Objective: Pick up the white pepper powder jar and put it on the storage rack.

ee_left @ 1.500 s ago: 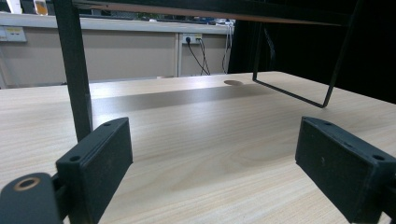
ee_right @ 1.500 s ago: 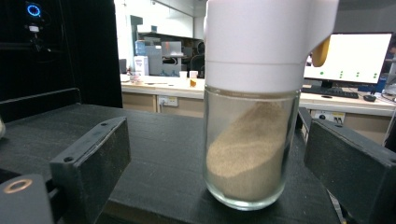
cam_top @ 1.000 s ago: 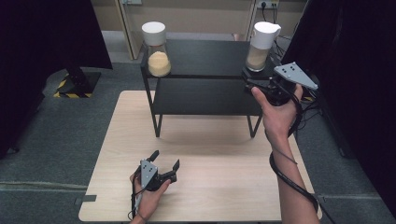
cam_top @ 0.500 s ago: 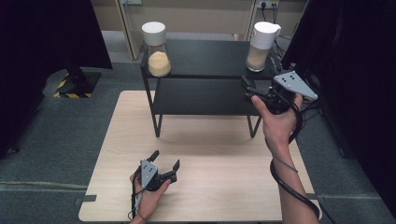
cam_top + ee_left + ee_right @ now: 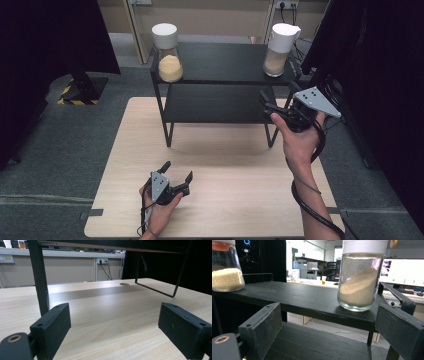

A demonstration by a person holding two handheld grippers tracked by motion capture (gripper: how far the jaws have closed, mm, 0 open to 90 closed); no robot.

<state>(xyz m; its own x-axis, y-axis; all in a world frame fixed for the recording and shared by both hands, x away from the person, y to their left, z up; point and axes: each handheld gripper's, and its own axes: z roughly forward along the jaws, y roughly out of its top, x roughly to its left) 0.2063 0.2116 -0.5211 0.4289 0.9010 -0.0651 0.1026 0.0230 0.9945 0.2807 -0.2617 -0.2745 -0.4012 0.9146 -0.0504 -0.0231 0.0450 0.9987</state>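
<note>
At the black shelf (image 5: 220, 75) on the desk (image 5: 225, 200), we judge the reach for the right-hand jar (image 5: 280, 50) is in hand. That jar of pale powder stands on the shelf's top board at its right end, apart from the grain jar (image 5: 169, 52) at the left end. Our right claw (image 5: 266, 102) hangs released just below and before it; next it must rise and straddle the glass. Our left claw (image 5: 176, 172) rests released, well before the shelf.
</note>
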